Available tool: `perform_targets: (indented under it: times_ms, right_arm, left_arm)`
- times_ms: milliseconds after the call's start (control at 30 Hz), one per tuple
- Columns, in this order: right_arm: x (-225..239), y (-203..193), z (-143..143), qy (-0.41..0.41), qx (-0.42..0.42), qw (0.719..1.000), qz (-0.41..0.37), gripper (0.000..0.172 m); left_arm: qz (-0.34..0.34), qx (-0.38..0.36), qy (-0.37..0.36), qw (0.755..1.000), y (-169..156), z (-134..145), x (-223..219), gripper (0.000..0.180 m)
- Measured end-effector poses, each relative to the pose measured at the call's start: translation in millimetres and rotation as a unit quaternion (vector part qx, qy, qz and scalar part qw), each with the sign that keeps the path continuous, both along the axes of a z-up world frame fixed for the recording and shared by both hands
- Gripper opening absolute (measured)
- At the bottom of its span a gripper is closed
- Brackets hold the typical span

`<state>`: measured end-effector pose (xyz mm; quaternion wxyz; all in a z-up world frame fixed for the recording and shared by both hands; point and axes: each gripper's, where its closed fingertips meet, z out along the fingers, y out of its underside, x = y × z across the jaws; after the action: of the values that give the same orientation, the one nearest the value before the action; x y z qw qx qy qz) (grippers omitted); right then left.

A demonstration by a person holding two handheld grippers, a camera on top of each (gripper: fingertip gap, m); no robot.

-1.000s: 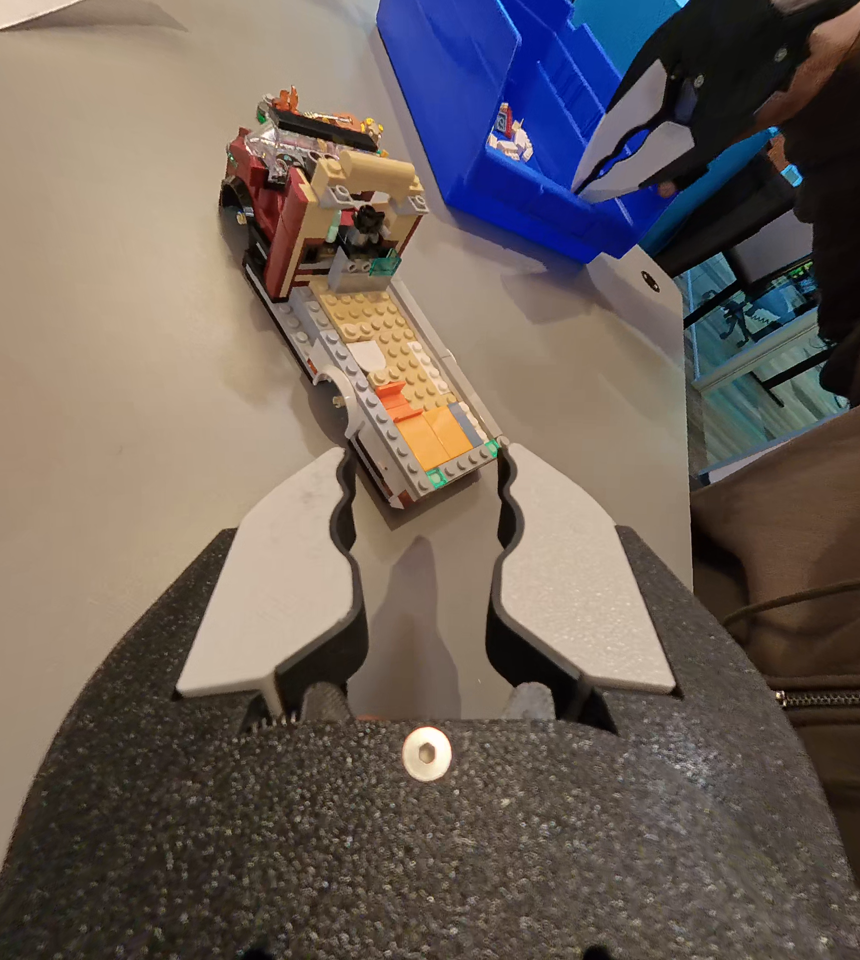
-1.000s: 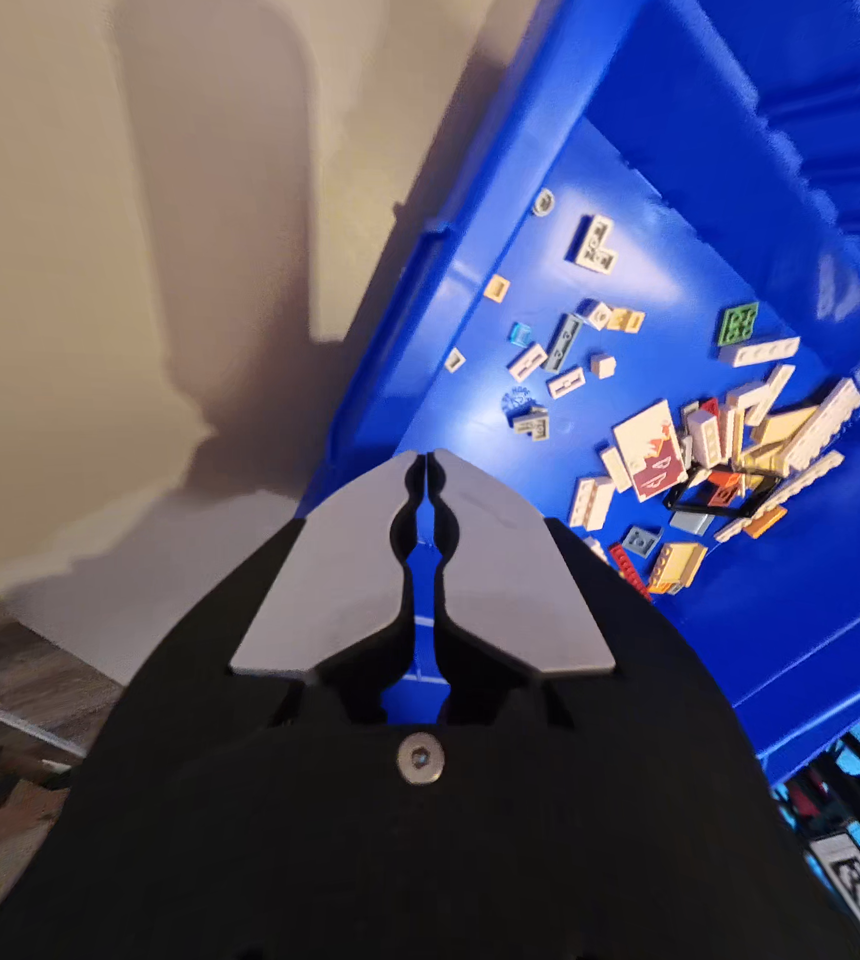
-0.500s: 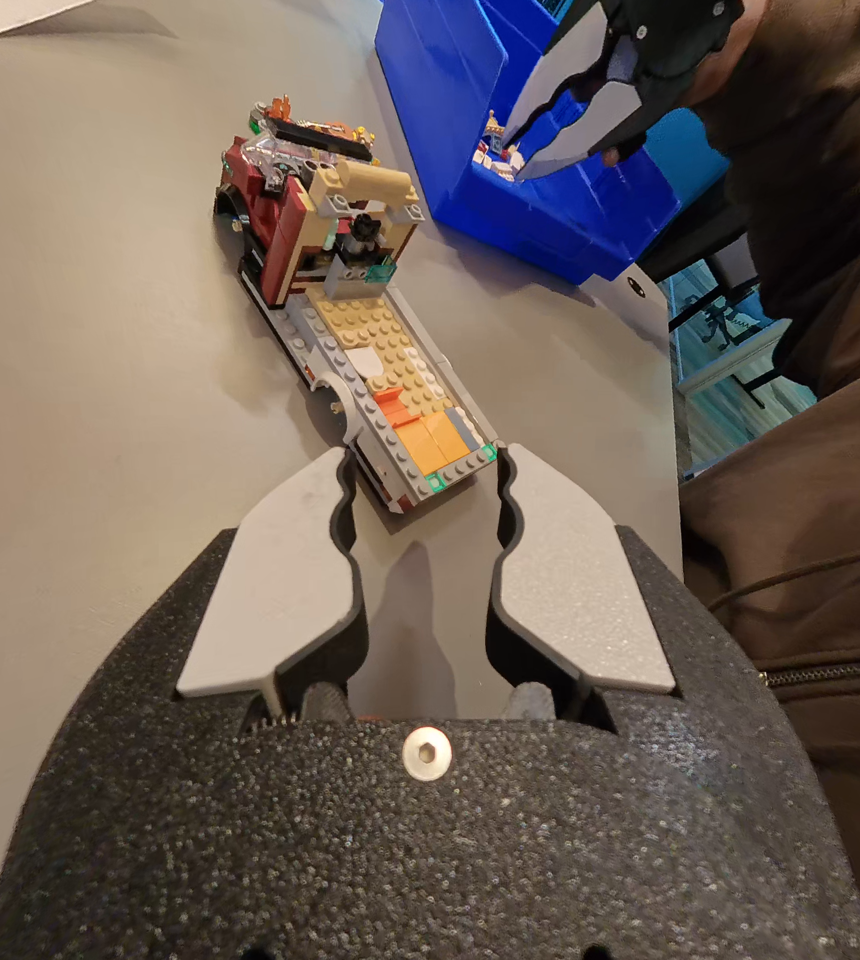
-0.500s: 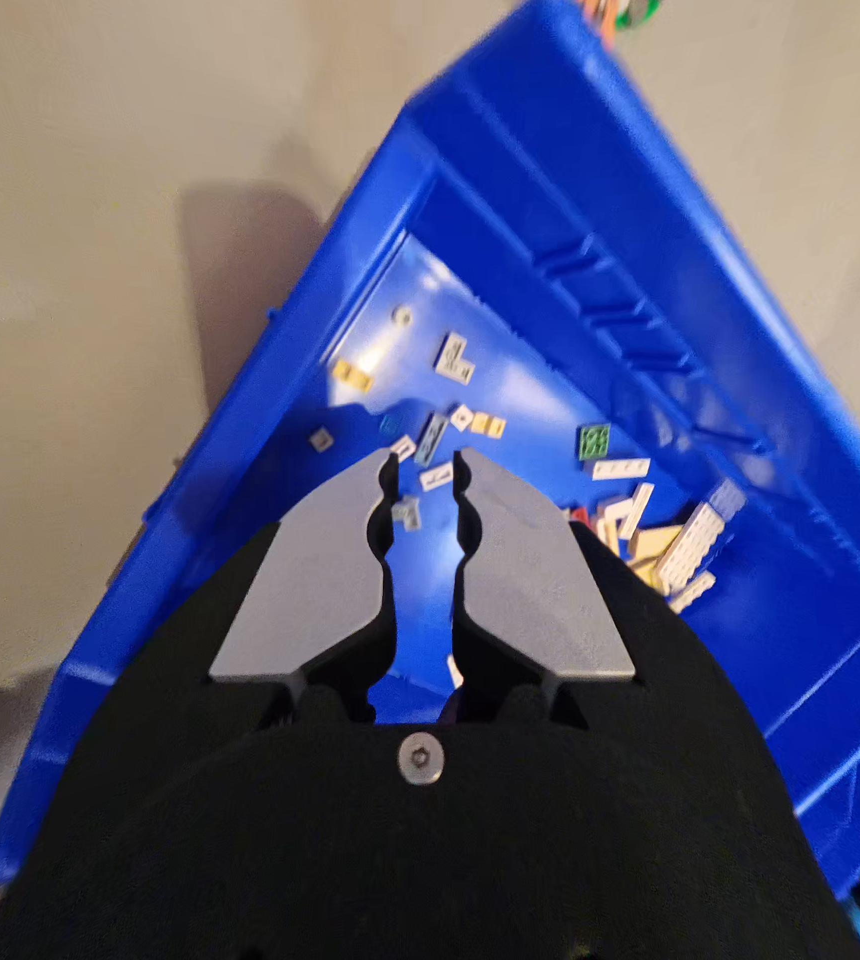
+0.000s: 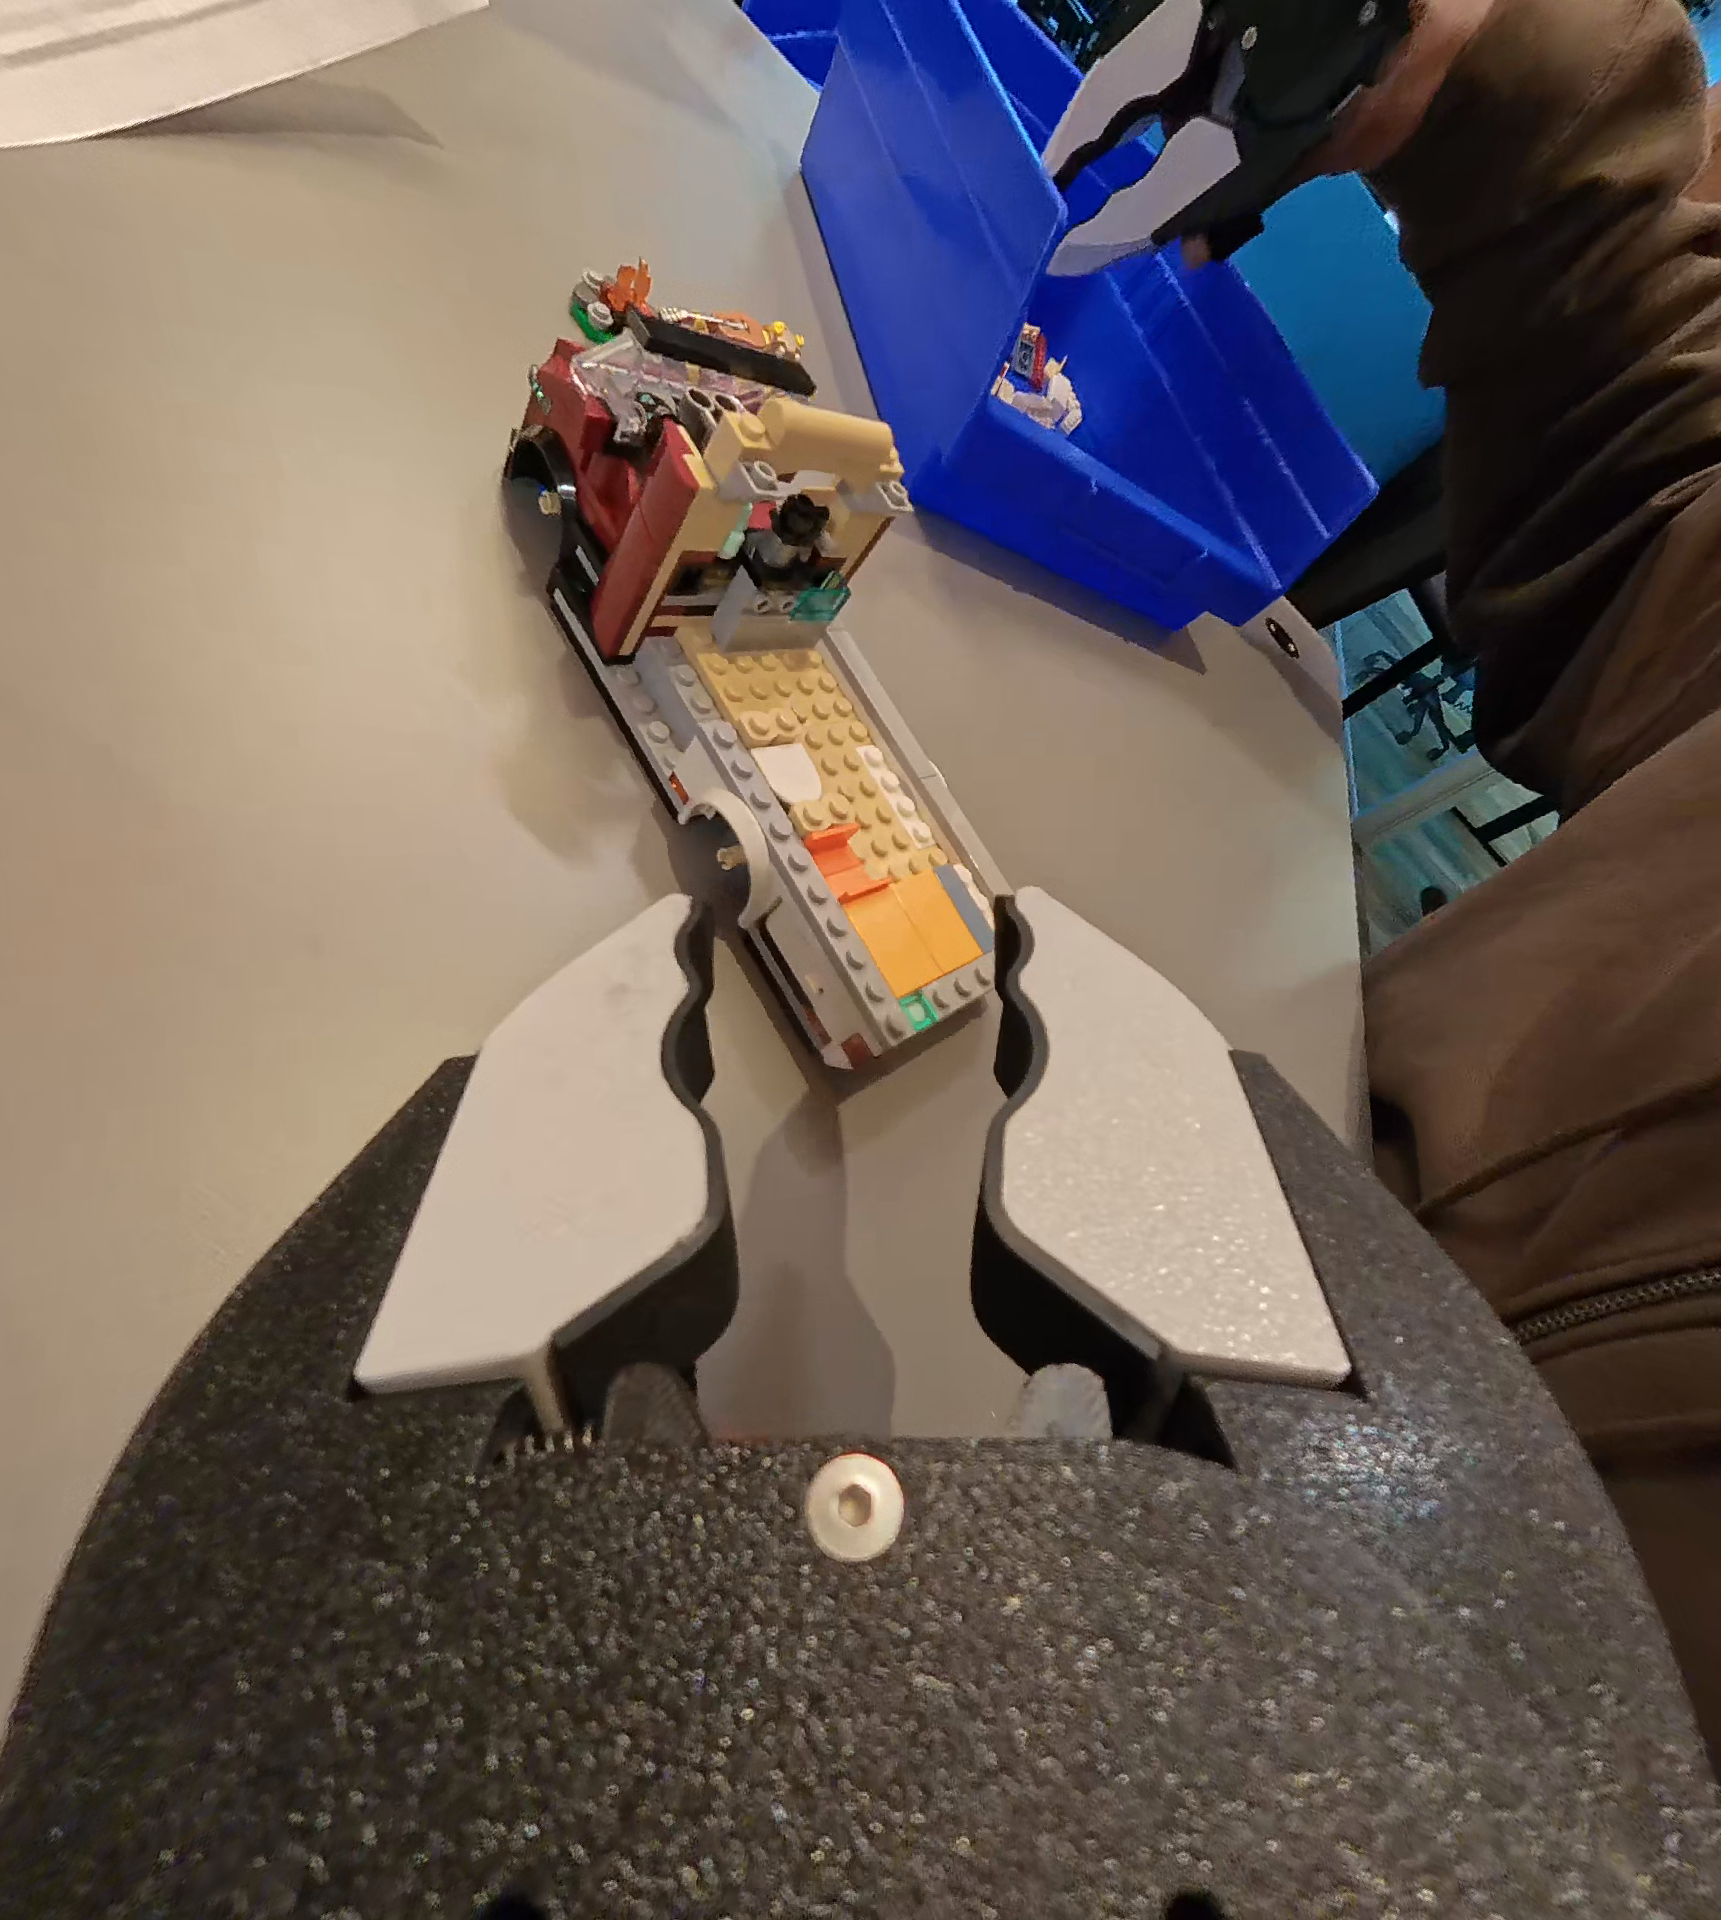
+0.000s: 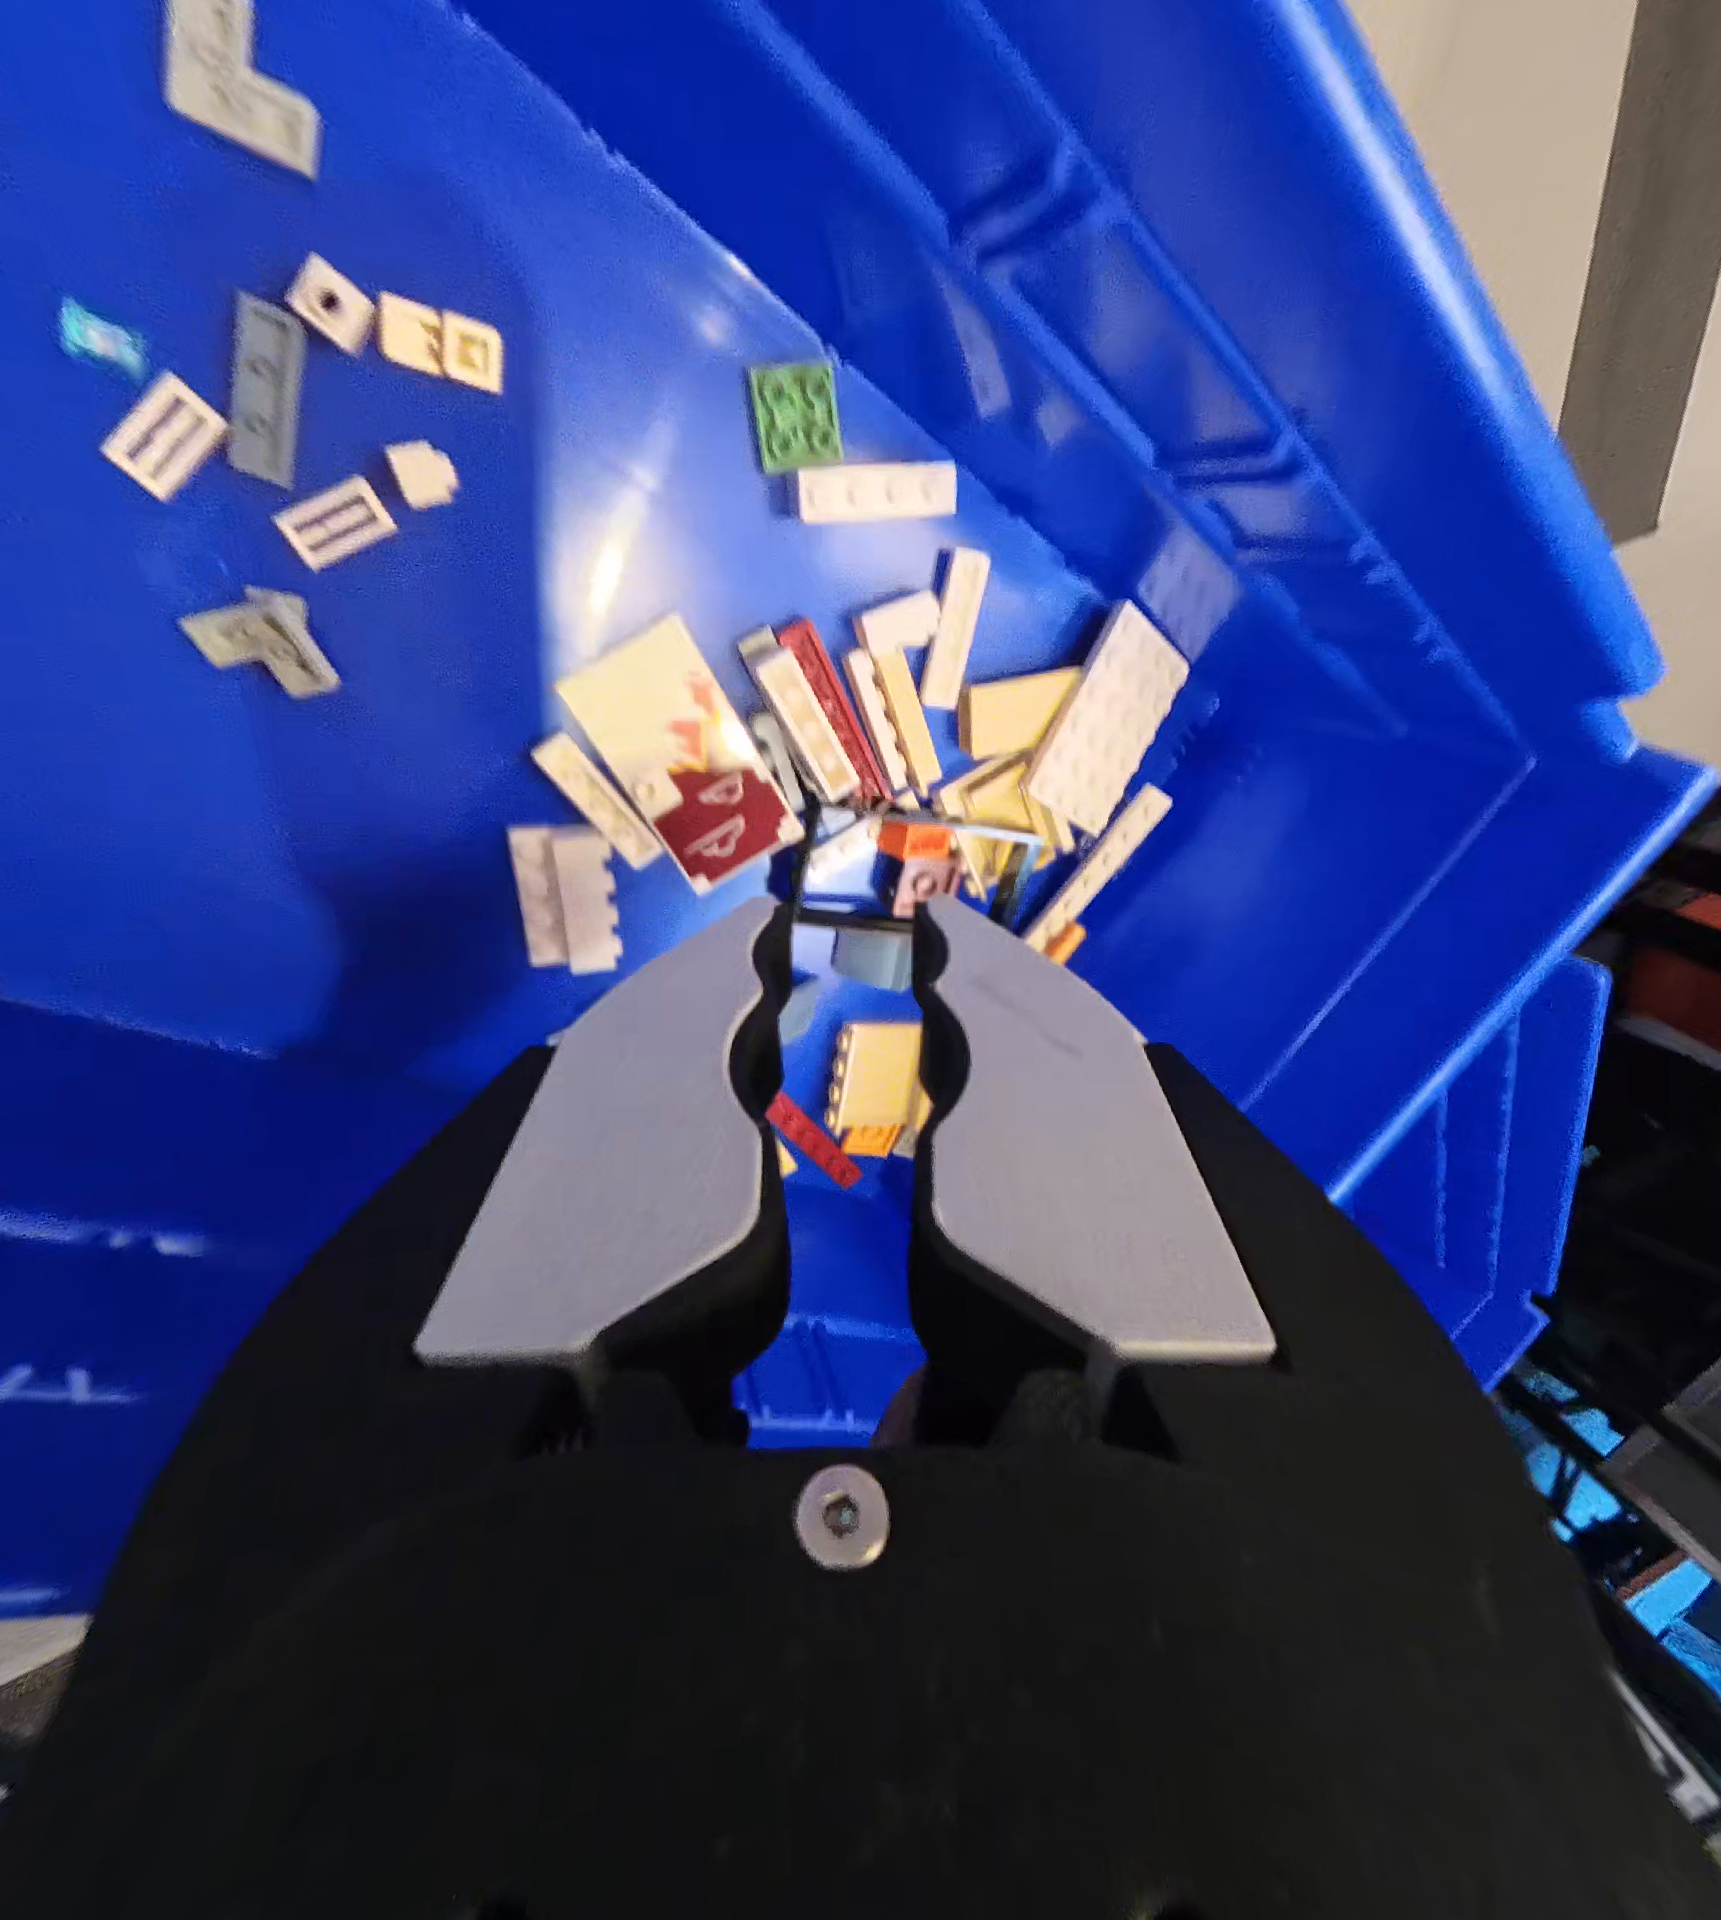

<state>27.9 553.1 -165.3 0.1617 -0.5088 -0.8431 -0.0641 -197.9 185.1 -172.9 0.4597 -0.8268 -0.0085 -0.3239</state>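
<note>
A toy-brick vehicle point(image 5: 794, 748) with a dark red cab and a tan and orange deck lies on the grey table point(image 5: 212, 623). My left gripper point(image 5: 840, 935) is open. The vehicle's rear end sits between its fingertips; the right fingertip point(image 5: 1017, 966) is at the rear corner, and the left one stands apart from it. My right gripper point(image 6: 851, 914) is open a little and empty, low inside the blue bin point(image 6: 1251, 416) over a pile of loose bricks point(image 6: 887, 727). A small grey-blue piece point(image 6: 871, 956) and a thin black frame lie below its tips. In the left wrist view the right gripper point(image 5: 1116, 156) is above the bin point(image 5: 939, 260).
Several small pale plates point(image 6: 264, 416) lie scattered on the bin floor to the left. A person's brown sleeve point(image 5: 1614, 520) fills the right side. The table edge point(image 5: 1344, 727) runs just right of the vehicle. White paper point(image 5: 56, 62) lies at the far left. My hands' fingertips stand some 45 centimeters from each other. The small grey-blue piece point(image 6: 871, 956) lies around 6 centimeters away from my right fingertips.
My right gripper went from shut to slightly open and moved down into the bin toward the brick pile. My left gripper edged forward, so the vehicle's rear now lies between its fingers.
</note>
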Motion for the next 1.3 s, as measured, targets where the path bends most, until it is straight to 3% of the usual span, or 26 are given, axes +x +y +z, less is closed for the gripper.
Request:
perform_targets:
  times_ms: [233,333,500,600,767,900,1000,1167,1300]
  right_arm:
    - [17,8,0,-0.022,-0.014,1.000,-0.002,0.022]
    - [13,-34,-10,-0.036,-0.069,0.997,0.015,0.020]
    - [17,-124,-38,-0.113,-0.080,0.981,0.137,0.022]
    - [5,-157,-34,-0.079,-0.099,0.977,0.170,0.013]
    - [-18,-209,-14,0.009,-0.226,0.960,0.168,0.025]
    - [-15,-158,-15,0.011,-0.139,0.980,0.143,0.025]
    - [-11,-138,-19,0.018,-0.146,0.982,0.119,0.025]
    - [-12,-133,-24,0.023,-0.143,0.980,0.133,0.025]
    - [-23,-150,-22,0.033,-0.164,0.973,0.158,0.025]
  left_arm:
    - [0.006,-0.003,-0.007,1.000,2,-1,-3,0.052]
    - [0.008,-0.004,-0.008,1.000,3,-1,-4,0.052]
    - [0.016,-0.009,-0.007,1.000,4,-2,-6,0.052]
    - [0.019,-0.009,-0.006,1.000,4,-3,-6,0.052]
    - [0.020,-0.014,-0.004,1.000,5,-4,-6,0.052]
    - [0.022,-0.012,-0.002,1.000,5,-4,-7,0.052]
    - [0.023,-0.014,-0.001,1.000,5,-4,-7,0.052]
    - [0.024,-0.017,0.000,1.000,5,-6,-7,0.052]
    - [0.024,-0.019,0.000,1.000,6,-6,-7,0.052]
